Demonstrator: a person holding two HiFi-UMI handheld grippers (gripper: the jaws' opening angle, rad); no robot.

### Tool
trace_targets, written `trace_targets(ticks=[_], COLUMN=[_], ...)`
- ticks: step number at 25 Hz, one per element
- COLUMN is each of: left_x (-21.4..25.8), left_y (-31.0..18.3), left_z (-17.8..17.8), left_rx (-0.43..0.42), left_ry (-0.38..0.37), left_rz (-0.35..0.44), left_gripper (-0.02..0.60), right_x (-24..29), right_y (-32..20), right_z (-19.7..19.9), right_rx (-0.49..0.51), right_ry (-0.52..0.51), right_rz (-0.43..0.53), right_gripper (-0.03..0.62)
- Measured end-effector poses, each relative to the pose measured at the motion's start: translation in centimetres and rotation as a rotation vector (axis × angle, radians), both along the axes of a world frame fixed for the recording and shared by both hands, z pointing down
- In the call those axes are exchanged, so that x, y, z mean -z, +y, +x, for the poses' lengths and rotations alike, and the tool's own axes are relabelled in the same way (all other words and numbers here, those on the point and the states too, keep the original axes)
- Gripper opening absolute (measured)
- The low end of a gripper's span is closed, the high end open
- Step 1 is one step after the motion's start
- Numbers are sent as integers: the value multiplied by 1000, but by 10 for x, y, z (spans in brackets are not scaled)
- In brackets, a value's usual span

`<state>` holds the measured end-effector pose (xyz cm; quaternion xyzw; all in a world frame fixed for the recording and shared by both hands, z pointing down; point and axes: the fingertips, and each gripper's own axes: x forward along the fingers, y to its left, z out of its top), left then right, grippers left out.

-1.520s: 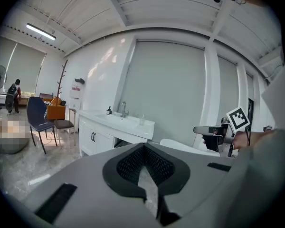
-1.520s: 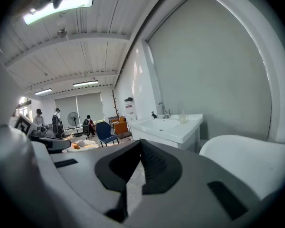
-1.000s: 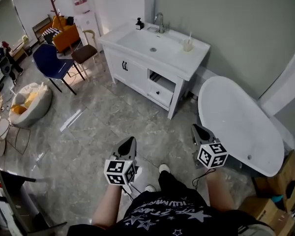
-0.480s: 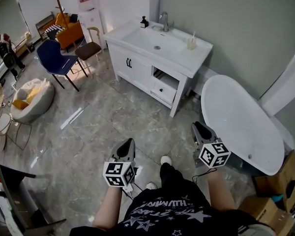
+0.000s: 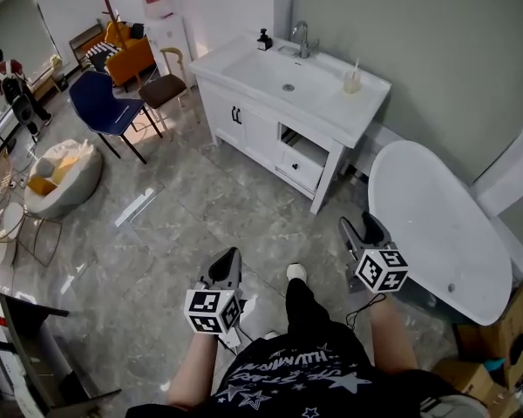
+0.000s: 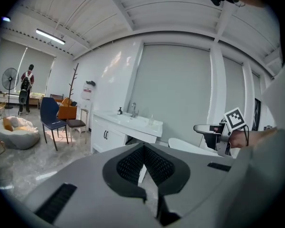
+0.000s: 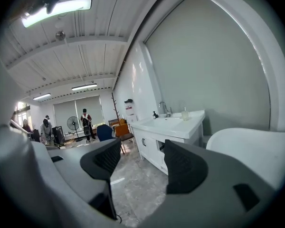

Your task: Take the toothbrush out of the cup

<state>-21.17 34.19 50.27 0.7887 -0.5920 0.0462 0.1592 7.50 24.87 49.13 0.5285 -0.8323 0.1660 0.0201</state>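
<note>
1. Left gripper [image 5: 229, 255]: jaws clenched tip to tip with nothing between them. It is held low over the grey stone floor [image 5: 200, 207].
2. Right gripper [image 5: 363, 230]: its jaws have just been opening and now stand wide apart. The pads are bare, and only floor shows through the gap.
3. Both grippers point toward the white washstand [image 5: 331, 111] and are well apart from it.
4. The cup [image 5: 352, 84] sits on the washstand's right end, near the wall and to the right of the basin [image 5: 275, 75]. The toothbrush [image 5: 356, 66] stands in the cup, its handle sticking up above the rim.
5. A faucet [image 5: 302, 38] and a dark soap bottle [image 5: 264, 40] stand along the back edge of the counter, left of the cup.
6. A white bathtub [image 5: 427, 225] lies just beside the right gripper. A blue chair [image 5: 105, 107] and a beanbag [image 5: 57, 177] are far off to the left.
</note>
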Motion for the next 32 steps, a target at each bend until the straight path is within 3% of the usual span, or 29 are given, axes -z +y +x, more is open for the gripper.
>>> trace_targets(ticks=[6,20,32], left_x=[4,1,14], left_y=[-73,-272,-387], left_z=[2,56,89], left_rx=[8,-23,-21], left_ry=[-25,-38,-46], left_rz=[-4,-79,-89], left_gripper=[15,15,15], right_x=[0,-18,-16], right_y=[-80,-279,-380], right_z=[6,50,96], right_rx=[-3,5,-4], right_ry=[-10,-52,-62], right_rz=[5,-74,-86], right_gripper=[289,296,296])
